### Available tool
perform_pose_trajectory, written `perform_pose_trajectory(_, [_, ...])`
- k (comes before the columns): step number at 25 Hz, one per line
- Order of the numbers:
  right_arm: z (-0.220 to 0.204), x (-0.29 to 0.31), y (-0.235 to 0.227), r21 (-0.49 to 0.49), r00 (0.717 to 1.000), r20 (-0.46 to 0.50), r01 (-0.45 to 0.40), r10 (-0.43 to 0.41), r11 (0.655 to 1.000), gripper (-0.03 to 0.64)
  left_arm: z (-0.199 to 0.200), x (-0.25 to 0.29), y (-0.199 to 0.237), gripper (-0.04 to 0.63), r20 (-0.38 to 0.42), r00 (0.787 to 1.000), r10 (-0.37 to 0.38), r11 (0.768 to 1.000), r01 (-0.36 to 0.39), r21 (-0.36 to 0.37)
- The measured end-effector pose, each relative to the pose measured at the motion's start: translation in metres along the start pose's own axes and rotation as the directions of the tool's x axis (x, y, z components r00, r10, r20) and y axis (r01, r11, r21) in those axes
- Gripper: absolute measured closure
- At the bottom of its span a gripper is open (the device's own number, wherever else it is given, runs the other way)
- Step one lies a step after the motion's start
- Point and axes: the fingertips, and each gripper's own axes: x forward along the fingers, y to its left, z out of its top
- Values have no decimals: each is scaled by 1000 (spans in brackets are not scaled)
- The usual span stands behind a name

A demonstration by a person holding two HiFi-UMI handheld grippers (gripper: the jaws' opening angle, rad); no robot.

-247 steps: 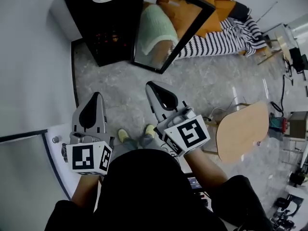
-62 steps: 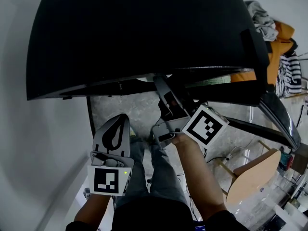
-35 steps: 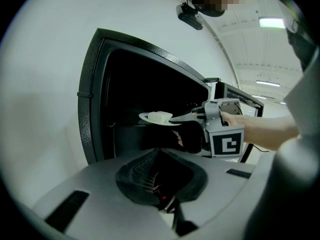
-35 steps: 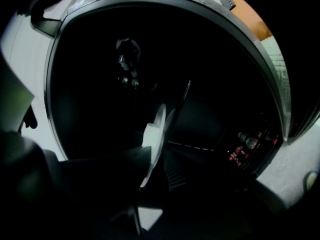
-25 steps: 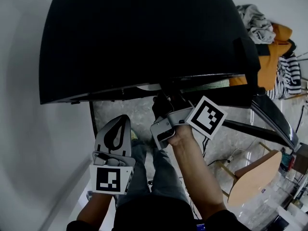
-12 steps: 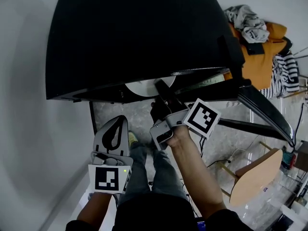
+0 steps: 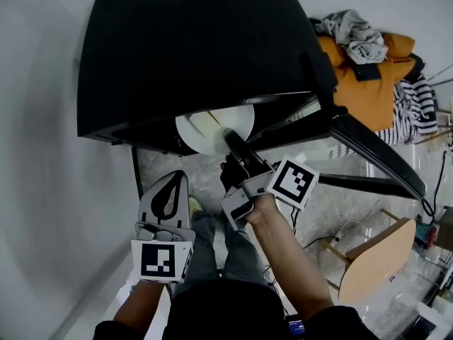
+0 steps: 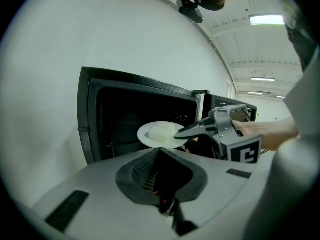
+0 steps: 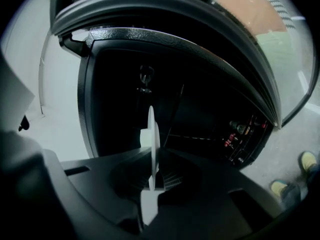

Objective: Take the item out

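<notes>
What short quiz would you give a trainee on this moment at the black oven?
1. True or false: the right gripper is clamped on the rim of the white plate.
2. What lies on the plate? A) a pale block B) a red cup C) nothing
3. Fill in: the door of the black oven stands ____.

Key: 1 true; 2 A; 3 open.
</notes>
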Motion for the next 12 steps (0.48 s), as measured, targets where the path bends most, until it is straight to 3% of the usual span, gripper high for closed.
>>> perform_pose_trajectory(5, [-1, -12, 9, -12, 999, -29, 35, -36, 999, 591, 20, -3, 4, 591, 10, 1000, 9, 1000, -9, 14])
perform_pose_trajectory(12, [-29, -55, 37, -3, 991, -129, -30, 29, 1000, 591, 16, -32, -11, 591, -4, 1000, 6, 1000, -6, 21])
